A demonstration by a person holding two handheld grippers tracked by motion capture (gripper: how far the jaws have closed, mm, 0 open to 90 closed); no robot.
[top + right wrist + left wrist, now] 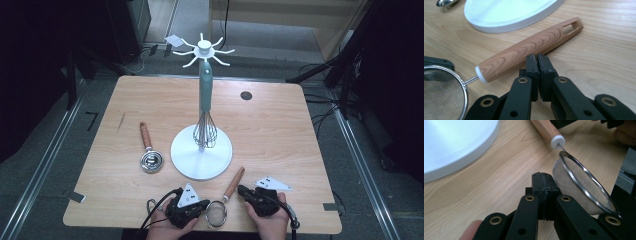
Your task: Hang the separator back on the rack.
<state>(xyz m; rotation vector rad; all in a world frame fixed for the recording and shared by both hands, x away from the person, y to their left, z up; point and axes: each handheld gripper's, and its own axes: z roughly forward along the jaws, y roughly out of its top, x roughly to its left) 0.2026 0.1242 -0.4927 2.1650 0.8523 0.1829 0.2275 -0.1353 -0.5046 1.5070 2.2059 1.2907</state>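
Note:
A small mesh strainer point(216, 212) with a wood-grain handle point(233, 183) lies near the table's front edge, between my two grippers. My left gripper point(204, 204) sits just left of the mesh bowl point(579, 187), jaws shut with nothing in them point(542, 180). My right gripper point(241, 190) rests right of the handle point(529, 48), its tips close against it, jaws shut and empty point(538, 61). A white stand point(201, 150) with a hook crown point(204, 49) holds a teal-handled whisk point(205, 105). A steel measuring spoon with a wooden handle point(149, 152) lies left of the stand's base.
The stand's round white base point(456, 142) lies close behind both grippers. A dark round hole point(246, 95) marks the table's far right. Black tripod legs and cables stand on the floor around the table.

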